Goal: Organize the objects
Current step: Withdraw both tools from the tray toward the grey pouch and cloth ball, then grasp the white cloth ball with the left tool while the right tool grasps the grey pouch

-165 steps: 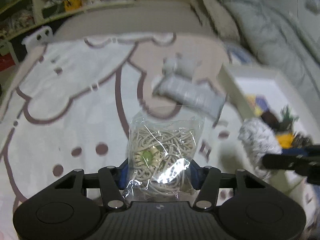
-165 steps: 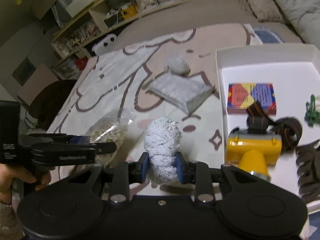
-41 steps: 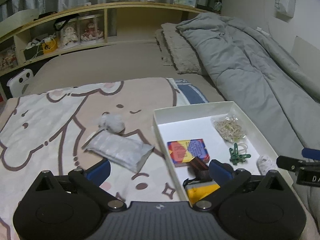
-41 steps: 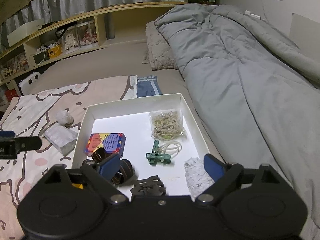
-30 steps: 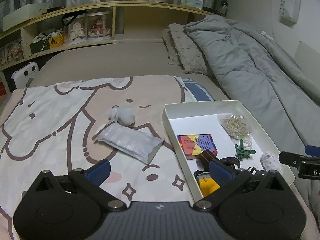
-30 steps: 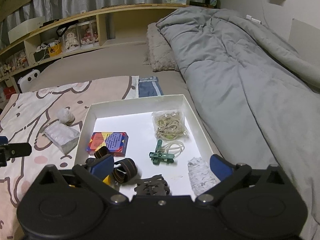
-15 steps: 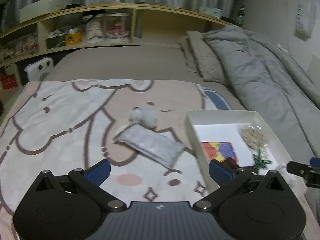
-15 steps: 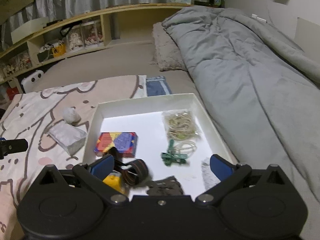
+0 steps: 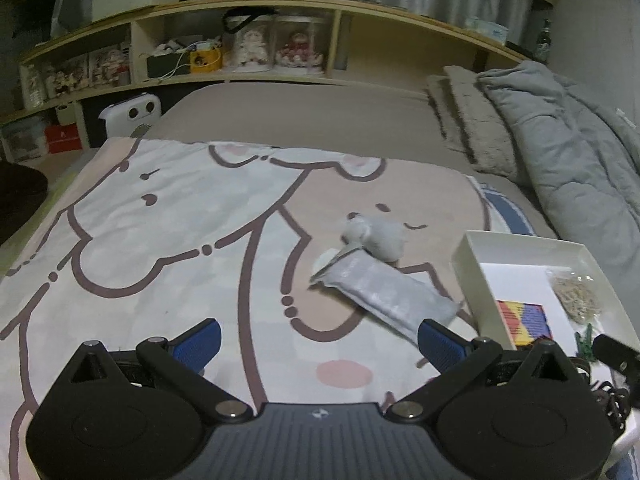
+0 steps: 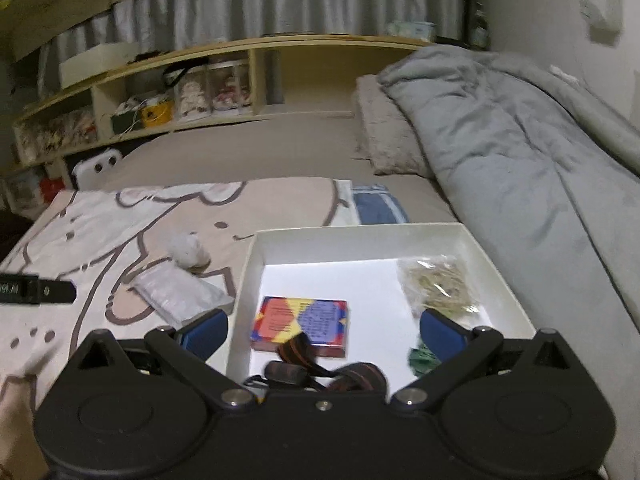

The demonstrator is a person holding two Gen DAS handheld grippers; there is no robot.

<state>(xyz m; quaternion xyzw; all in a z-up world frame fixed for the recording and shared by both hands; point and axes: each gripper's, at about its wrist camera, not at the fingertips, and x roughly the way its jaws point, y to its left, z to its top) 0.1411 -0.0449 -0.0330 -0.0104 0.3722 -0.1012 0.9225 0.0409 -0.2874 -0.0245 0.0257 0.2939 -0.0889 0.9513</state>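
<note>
Both grippers hang with fingers spread wide, holding nothing. The left gripper (image 9: 318, 340) is over a cartoon-print blanket (image 9: 160, 240) on the bed; a grey packet (image 9: 384, 294) lies just beyond it, touching a fluffy grey ball (image 9: 380, 236) farther off. The right gripper (image 10: 324, 328) is above the near end of a white tray (image 10: 248, 276) holding a colourful box (image 10: 302, 318) and a bag of rubber bands (image 10: 438, 284).
</note>
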